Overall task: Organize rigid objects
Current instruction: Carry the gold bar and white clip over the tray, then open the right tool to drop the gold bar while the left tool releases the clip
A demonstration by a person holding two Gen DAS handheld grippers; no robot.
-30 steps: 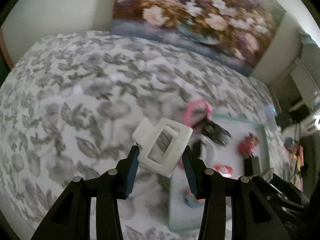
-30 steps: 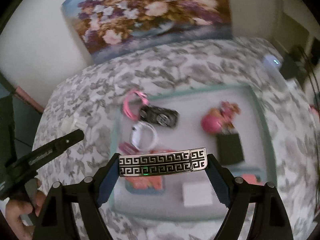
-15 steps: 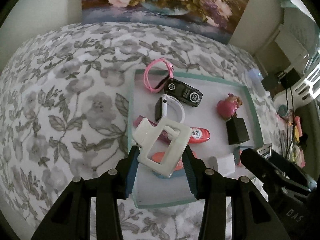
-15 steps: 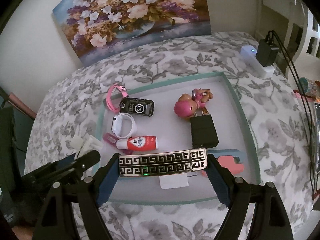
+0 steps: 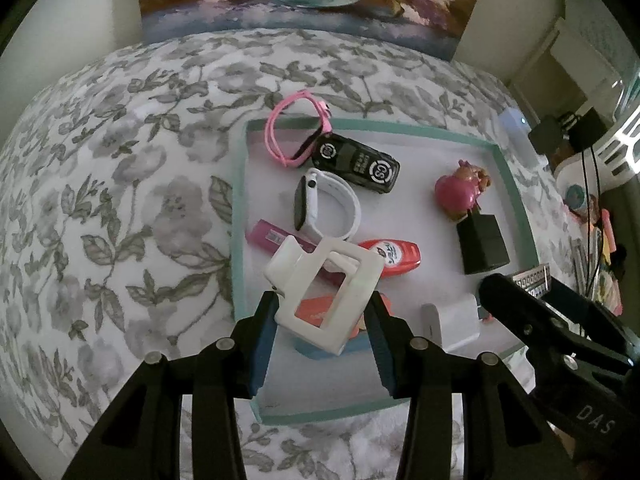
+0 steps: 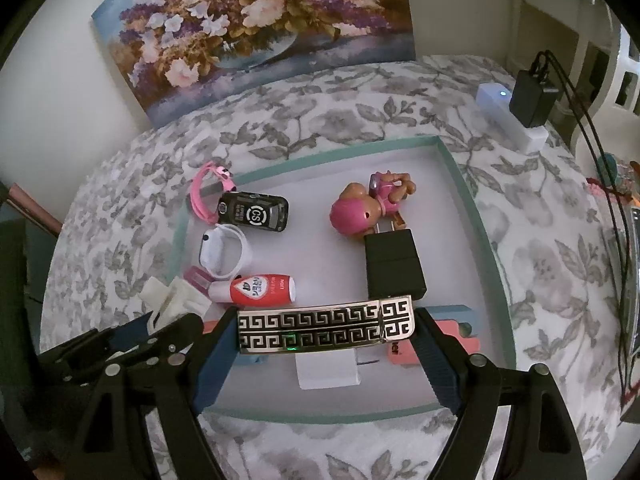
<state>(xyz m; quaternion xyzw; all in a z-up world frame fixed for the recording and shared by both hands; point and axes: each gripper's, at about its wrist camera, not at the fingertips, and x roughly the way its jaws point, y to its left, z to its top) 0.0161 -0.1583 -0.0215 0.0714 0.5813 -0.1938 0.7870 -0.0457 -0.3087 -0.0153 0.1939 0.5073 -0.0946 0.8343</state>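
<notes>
My left gripper [image 5: 320, 312] is shut on a white rectangular hair claw clip [image 5: 326, 286], held above the near left part of a teal-rimmed tray [image 5: 239, 208]. My right gripper [image 6: 324, 330] is shut on a long metallic barrette with a black key pattern [image 6: 324, 326], over the tray's [image 6: 480, 232] near half. In the tray lie a black toy car [image 5: 356, 162], a white smartwatch [image 5: 326, 204], a red tube [image 5: 394, 256], a pink tube [image 5: 268, 238], a pink doll [image 5: 460, 194], a black charger [image 5: 482, 244] and a white block [image 5: 456, 322]. The left gripper [image 6: 132, 340] also shows at the right view's lower left.
A pink band [image 5: 294, 130] hangs over the tray's far left corner. The tray rests on a grey floral cloth [image 5: 120, 184]. A flower painting [image 6: 256, 28] leans on the wall behind. A white power strip [image 6: 508, 118] with a black plug and cables sits at the far right.
My left gripper has swung right and down with the clip, from over bare cloth to over the tray. The right gripper's view has shifted a little, the barrette still in its grip.
</notes>
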